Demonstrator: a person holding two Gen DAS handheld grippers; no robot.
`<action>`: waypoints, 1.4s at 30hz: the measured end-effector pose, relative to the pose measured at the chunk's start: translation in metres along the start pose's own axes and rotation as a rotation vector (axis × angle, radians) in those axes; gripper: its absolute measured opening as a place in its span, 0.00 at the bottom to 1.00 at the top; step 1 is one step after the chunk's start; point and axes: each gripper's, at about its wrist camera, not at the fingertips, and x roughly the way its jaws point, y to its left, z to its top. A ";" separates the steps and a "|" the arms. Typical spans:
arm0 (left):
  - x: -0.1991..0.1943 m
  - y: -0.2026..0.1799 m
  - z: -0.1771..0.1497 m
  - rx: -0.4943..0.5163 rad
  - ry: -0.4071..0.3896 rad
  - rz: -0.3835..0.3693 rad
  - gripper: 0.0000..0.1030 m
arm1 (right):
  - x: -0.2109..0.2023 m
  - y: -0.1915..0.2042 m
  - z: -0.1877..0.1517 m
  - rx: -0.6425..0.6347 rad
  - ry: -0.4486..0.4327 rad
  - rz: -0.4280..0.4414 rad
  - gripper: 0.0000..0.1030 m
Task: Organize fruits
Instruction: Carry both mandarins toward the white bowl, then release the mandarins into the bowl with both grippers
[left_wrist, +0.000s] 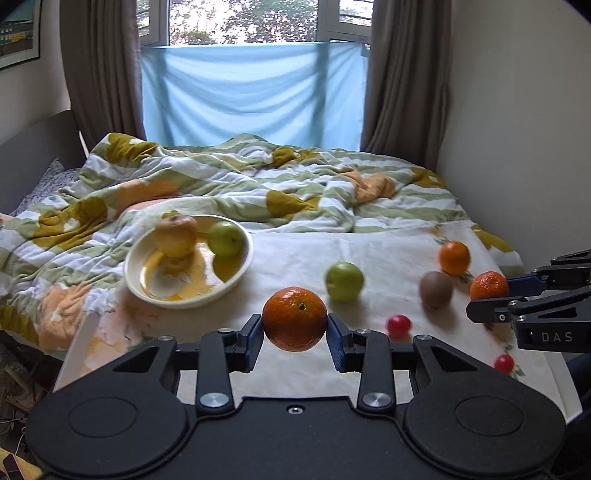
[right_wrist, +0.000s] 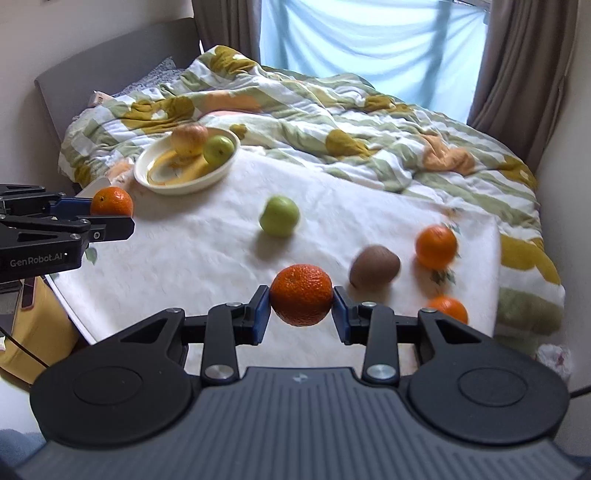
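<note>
— Grippers' condition?
— Left gripper (left_wrist: 294, 328) pinches an orange (left_wrist: 294, 318) at lower centre; right gripper (right_wrist: 301, 304) pinches a second orange (right_wrist: 301, 294), likewise lower centre.
— Remaining fruit?
— Bowl (left_wrist: 236, 284), left of centre, holds a yellow apple (left_wrist: 176, 235) and green apple (left_wrist: 225, 238). A kiwi (left_wrist: 436, 289) lies on the white cloth (left_wrist: 388, 254), centre right.
</note>
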 end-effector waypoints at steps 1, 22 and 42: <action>0.003 0.008 0.003 -0.004 0.000 0.005 0.39 | 0.003 0.005 0.007 -0.002 -0.003 0.004 0.50; 0.117 0.156 0.066 0.008 0.102 0.039 0.39 | 0.148 0.089 0.137 0.049 0.052 0.034 0.50; 0.203 0.195 0.072 0.113 0.188 0.028 0.44 | 0.233 0.126 0.162 0.117 0.149 -0.001 0.50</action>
